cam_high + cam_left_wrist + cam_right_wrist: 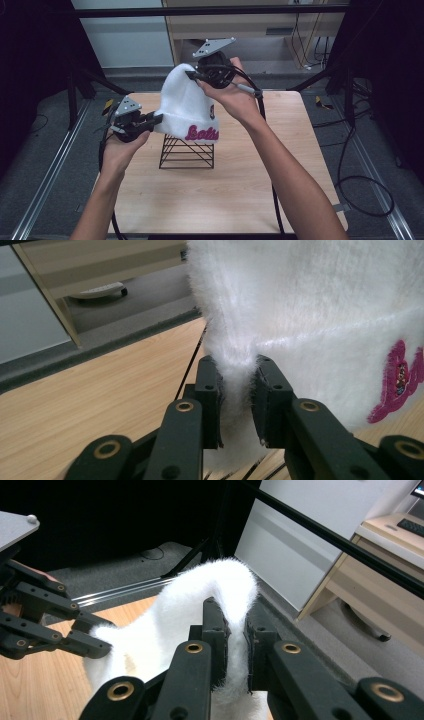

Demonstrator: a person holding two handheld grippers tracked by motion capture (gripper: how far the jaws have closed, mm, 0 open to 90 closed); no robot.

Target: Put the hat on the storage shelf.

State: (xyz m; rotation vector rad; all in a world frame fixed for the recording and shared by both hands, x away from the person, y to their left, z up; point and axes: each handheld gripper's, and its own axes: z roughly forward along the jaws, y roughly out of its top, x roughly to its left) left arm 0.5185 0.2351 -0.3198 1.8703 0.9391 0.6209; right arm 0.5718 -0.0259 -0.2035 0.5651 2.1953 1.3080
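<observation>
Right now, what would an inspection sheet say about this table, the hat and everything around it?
Surface: wooden table, bare at the front.
Job's things: white beanie with pink lettering, over a black wire stand.
Clutter: nothing seen.
Grippers: left gripper pinches the beanie's edge; right gripper pinches its top.
Cables: black cables on the floor at right.
Surroundings: grey floor, metal rails, wooden cabinet behind.

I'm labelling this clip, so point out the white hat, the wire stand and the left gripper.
white hat [185,102], high view, fuzzy front.
wire stand [186,152], high view, black bars.
left gripper [238,390], left gripper view, between fingertips.
</observation>
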